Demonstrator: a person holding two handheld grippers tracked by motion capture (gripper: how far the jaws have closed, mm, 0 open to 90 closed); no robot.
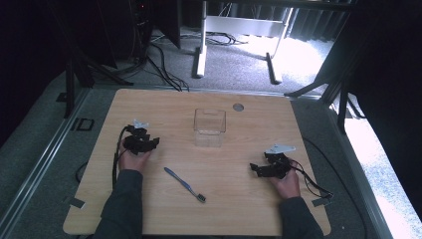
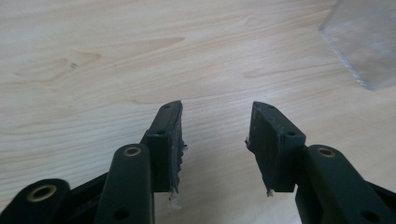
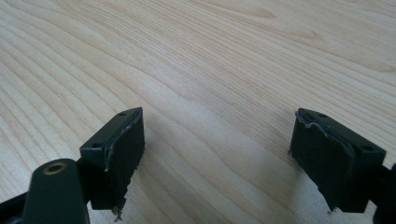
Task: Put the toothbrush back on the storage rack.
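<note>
Nothing done yet, by the look of it: no object lifted, nothing inside the container, both tools resting on the pale wooden table [image 1: 164, 104] with hands behind them.

Leftmost, the left gripper [image 1: 149, 142], black, grey plate on top, released: jaws apart in the left gripper view [image 2: 215, 140], bare wood grain between the pads, nothing clasped. Ahead of it and to its right, a corner of the clear square plastic container [image 2: 364, 42], upright, empty, apart from the jaws. Toward the person and to the right of this gripper, the blue-handled toothbrush with a dark bristle head [image 1: 184, 183], flat on the wood, lying slantwise, handle end nearer the left gripper, bristle end nearer the table's near edge. Untouched by either tool.

Farther right, the same container [image 1: 209, 127] near the table's middle, beyond the toothbrush, well apart from both grippers.

Rightmost, the right gripper [image 1: 259, 168], likewise released: jaws wide in the right gripper view [image 3: 217, 158], only wood between them. Toothbrush well off to its left.

Left to do, as a judgement: likely picking up the toothbrush and setting it in the container; all of it ahead.

Room for moving: open wood all round the toothbrush, clear paths from either side, no clutter. Near edge of the table close behind both hands; right edge not far beyond the right gripper, with its cable [image 1: 311, 181] trailing there. A small grey round cap [image 1: 238, 107] in the tabletop past the container, out of the way.
</note>
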